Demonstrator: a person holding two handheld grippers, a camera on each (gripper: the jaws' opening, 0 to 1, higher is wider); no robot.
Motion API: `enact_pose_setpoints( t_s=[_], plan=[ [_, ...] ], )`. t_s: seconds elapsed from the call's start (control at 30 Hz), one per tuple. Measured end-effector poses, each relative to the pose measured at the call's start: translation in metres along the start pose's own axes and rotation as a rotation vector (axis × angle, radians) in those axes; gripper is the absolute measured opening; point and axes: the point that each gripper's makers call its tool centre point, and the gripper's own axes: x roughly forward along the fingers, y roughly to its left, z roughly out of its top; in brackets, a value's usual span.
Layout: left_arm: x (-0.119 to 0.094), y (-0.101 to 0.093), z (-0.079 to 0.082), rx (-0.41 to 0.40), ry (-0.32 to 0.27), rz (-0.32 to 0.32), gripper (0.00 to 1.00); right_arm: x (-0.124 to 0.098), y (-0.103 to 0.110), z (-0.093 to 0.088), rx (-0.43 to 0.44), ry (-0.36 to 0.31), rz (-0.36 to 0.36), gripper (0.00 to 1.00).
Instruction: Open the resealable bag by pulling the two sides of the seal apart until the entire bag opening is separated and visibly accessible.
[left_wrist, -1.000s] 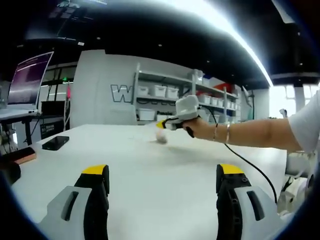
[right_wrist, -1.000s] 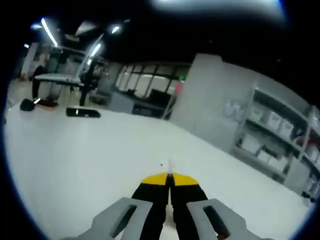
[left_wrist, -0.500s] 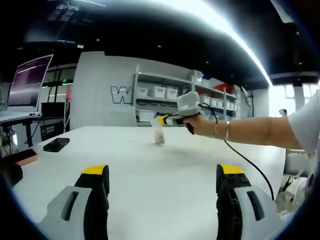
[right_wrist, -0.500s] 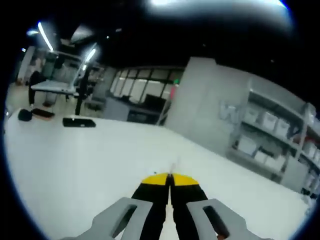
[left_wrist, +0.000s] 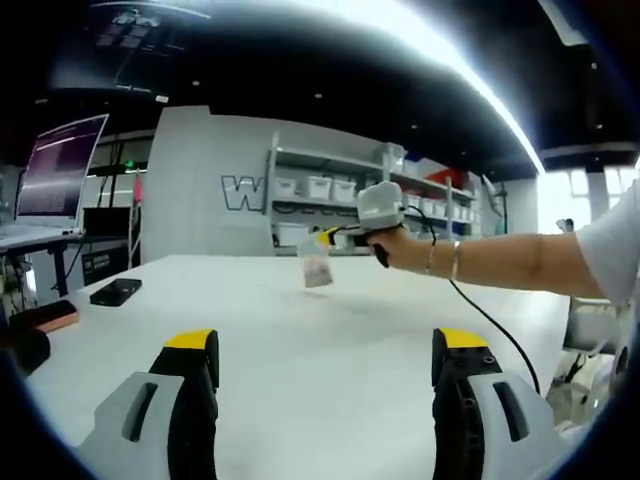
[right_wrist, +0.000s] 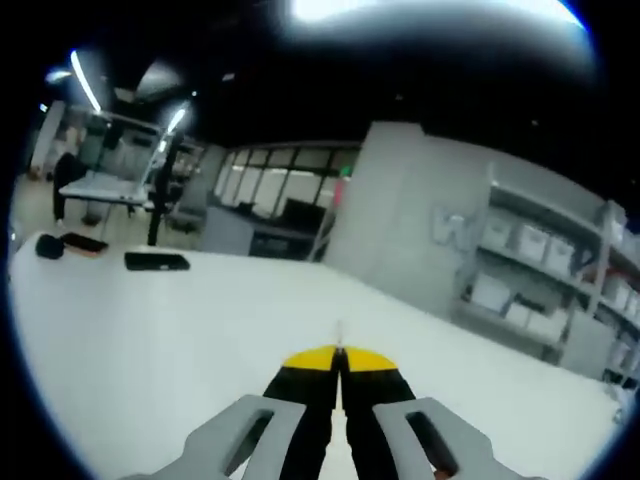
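Observation:
In the left gripper view, a small clear resealable bag (left_wrist: 316, 270) hangs just above the white table (left_wrist: 300, 400). A person's hand holds my right gripper (left_wrist: 326, 238), which is shut on the bag's top edge. My left gripper (left_wrist: 326, 345) stands open and empty at the near side of the table, well short of the bag. In the right gripper view, my right gripper (right_wrist: 340, 358) has its yellow-tipped jaws pressed together. Only a thin sliver of the bag (right_wrist: 340, 332) sticks up between them; the rest is hidden below.
A black phone (left_wrist: 115, 292) and a dark object beside an orange item (left_wrist: 45, 318) lie at the table's left edge. A lit screen (left_wrist: 60, 165) stands beyond them. Shelves of white bins (left_wrist: 330, 190) line the back wall. The phone (right_wrist: 157, 261) lies far left.
My right gripper has risen with the bag, which went from resting on the table to hanging above it. The left gripper has stayed put and open.

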Motion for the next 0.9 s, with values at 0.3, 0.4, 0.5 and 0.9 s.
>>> enact_pose_setpoints(
  t_s=[0.3, 0.4, 0.5, 0.9],
  plan=[
    [-0.004, -0.002, 0.005, 0.004, -0.009, 0.0, 0.87, -0.006, -0.001, 0.004, 0.014, -0.003, -0.006, 0.0],
    [-0.005, -0.002, 0.007, 0.005, -0.012, 0.0, 0.87, -0.007, 0.001, 0.005, 0.014, -0.004, -0.003, 0.0],
    [-0.005, -0.003, 0.007, 0.005, -0.012, 0.0, 0.87, -0.008, 0.002, 0.005, 0.012, -0.003, -0.001, 0.0],
    [-0.006, -0.007, 0.01, 0.012, -0.014, -0.006, 0.87, -0.016, 0.0, 0.009, 0.021, -0.015, -0.001, 0.0]
  ],
)
